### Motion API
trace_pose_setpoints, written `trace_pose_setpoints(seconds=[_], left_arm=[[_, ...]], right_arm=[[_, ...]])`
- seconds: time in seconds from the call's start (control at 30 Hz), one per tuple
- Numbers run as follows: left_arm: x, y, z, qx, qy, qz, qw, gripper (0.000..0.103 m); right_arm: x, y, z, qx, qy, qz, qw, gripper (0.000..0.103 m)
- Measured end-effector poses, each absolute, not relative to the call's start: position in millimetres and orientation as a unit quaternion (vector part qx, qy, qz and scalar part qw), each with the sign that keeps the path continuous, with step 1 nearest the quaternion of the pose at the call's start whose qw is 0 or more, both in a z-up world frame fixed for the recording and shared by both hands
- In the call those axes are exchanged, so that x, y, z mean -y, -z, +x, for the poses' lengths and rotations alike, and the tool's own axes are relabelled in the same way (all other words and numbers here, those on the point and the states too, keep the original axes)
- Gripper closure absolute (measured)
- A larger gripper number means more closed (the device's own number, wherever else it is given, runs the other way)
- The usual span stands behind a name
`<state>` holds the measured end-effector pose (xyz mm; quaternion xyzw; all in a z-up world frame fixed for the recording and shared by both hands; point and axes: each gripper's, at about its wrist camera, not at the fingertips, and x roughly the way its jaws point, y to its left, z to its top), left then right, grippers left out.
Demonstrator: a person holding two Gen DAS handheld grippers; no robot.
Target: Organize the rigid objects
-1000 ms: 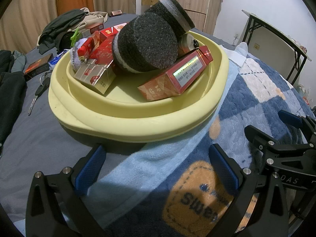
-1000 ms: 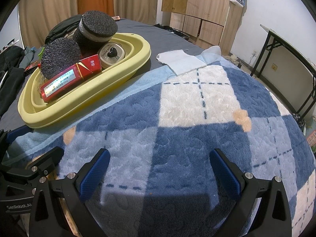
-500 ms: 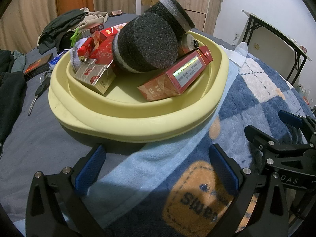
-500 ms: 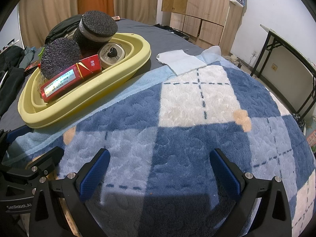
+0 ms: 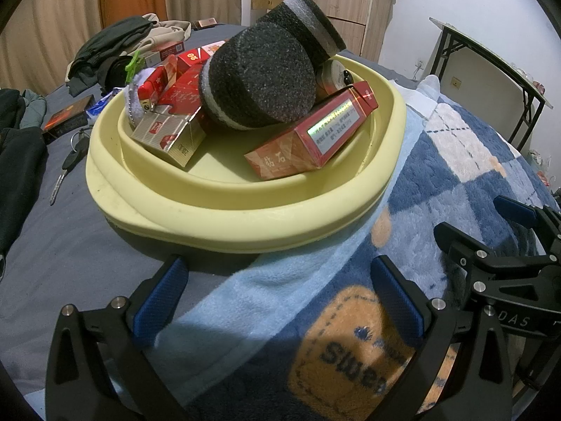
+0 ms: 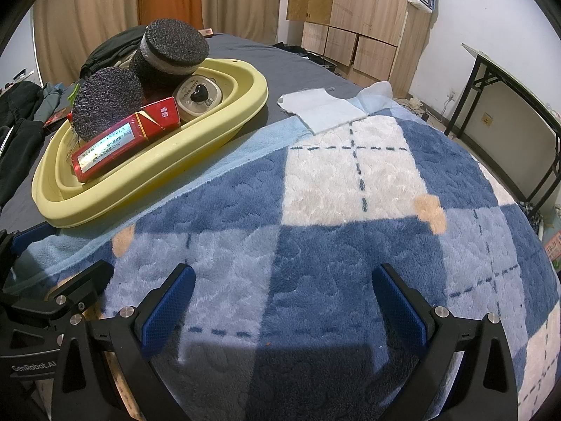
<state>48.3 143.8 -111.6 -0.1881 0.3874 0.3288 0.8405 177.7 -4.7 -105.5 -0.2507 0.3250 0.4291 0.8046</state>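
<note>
Since both tools are empty and parked low over the blanket (image 6: 350, 182), the task looks mostly done, or paused between picks. Left tool (image 5: 277, 298) has its jaws spread wide, nothing between them, pointing at the near rim of the yellow basin (image 5: 245, 221). Right tool (image 6: 280, 301) likewise wide apart and empty, over bare blanket, well apart from any object.

Collected so far, all inside the basin: two dark foam cylinders (image 5: 259, 77) piled on top, a long red carton (image 5: 315, 133) leaning against the right inner wall, a gold-and-red cigarette pack (image 5: 168, 133) at the left, more red packs (image 5: 182, 70) behind it, a round tin (image 6: 198, 96) at the far side. Stack is loose and heaped, not neatly arranged.

Still outside, on the grey bed sheet to the basin's left: a key (image 5: 66, 168), a dark small box (image 5: 66, 119), and another pack (image 5: 168, 49) near the pile of clothes (image 5: 115, 45). Probably those are what remains, if they count as task items. White cloth (image 6: 319, 108) beyond the basin is soft, likely not part of it.
</note>
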Motion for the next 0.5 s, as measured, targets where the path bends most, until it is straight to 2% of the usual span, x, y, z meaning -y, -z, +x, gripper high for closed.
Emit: trace_pose_setpoints(seconds=[0.5], left_arm=[[-143.7,111.5,48.4,-0.387,-0.329,-0.188,0.840,0.000]], right_arm=[[5.4,105.1,177.3,-0.325,-0.429,-0.251,0.805,0.000]])
